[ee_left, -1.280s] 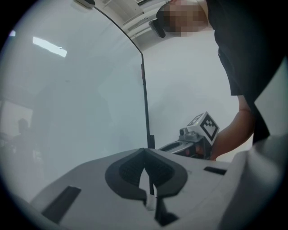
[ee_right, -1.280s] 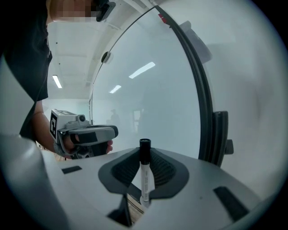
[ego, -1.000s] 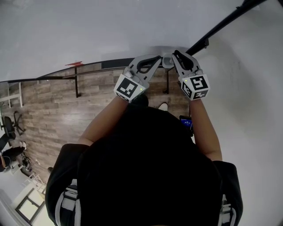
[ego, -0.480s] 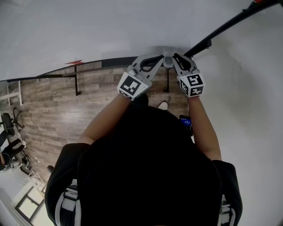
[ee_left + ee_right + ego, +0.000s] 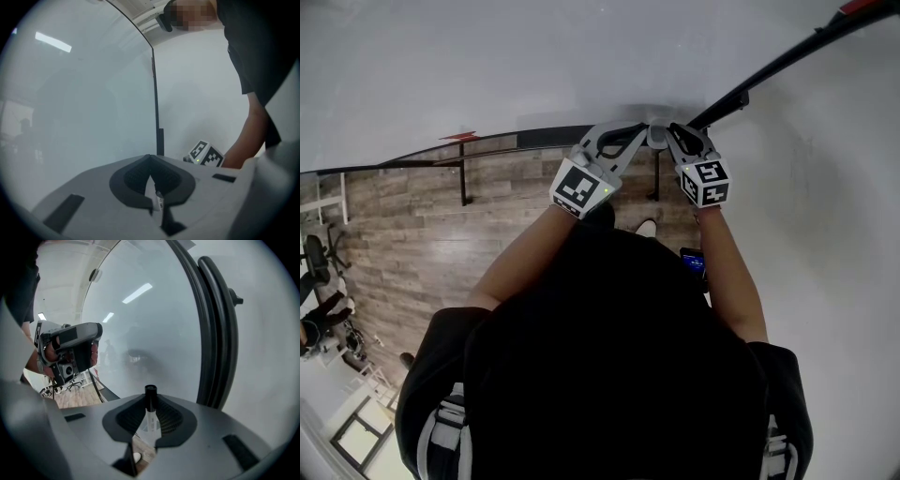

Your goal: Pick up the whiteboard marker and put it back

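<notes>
Whiteboard [image 5: 487,66] fills my head view from 9 through 12 o'clock, and its black frame edge [image 5: 787,60] runs off toward 2. I see both claws close together at 12 — left gripper [image 5: 150,158] with tips pressed together, right gripper [image 5: 149,401] pinching the whiteboard marker [image 5: 149,414], black cap pointing to 12.

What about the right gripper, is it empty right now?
No, the right gripper is clamped on a whiteboard marker with a black cap, standing between its jaws.
</notes>
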`<state>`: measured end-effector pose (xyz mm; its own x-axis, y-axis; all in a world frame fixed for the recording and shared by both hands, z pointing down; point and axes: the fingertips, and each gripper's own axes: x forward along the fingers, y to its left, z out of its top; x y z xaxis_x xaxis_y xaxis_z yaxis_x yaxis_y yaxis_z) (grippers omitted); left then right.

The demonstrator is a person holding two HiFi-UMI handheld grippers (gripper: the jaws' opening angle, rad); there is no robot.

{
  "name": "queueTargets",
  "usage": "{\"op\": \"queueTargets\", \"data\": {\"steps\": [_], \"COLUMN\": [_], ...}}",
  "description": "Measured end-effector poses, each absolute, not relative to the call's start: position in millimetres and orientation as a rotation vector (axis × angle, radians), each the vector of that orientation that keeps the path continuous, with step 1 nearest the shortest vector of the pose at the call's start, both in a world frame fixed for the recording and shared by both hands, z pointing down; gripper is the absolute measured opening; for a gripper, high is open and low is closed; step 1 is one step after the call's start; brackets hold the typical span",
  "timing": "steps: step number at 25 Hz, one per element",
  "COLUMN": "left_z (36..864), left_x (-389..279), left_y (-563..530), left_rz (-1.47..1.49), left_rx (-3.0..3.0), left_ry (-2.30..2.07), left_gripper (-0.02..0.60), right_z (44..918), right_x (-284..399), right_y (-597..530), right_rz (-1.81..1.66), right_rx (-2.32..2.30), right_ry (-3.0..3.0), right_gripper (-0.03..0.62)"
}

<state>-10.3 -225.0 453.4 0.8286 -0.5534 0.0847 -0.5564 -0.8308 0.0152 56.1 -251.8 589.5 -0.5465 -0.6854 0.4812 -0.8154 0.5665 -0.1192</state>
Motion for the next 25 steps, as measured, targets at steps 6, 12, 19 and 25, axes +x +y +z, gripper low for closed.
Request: {"op": "queueTargets", "data": {"steps": [6,12,19,25], "left_z": [454.5,456.3,454.3,457.2], "left_x": [-11.5,-12.1,-14.0,-14.1], "left_y": [-223.9,-222.5,-222.8,-222.4], "left_rz": [0.127,0.132,0.125,0.133], "left_rx": [2.965,2.961,2.958,2.956], "left_ry": [-0.9,-0.892,-0.894,-0.89], "left_gripper": [0.003,0.003,0.003,0.003], "right_z": [597.2,600.6,602.1,607.2], "right_x": [60.0,66.1,68.4,75.7], "right_y": [-253.4,-262.5,-265.7,-270.6], "right_rz": [0.513,0.567,0.588,0.626], "right_rx": [1.232,1.266,1.277,1.316], "right_ry": [-2.419,-2.406,-2.4,-2.39], "right_gripper": [0.064,0.067,0.067,0.072]}}
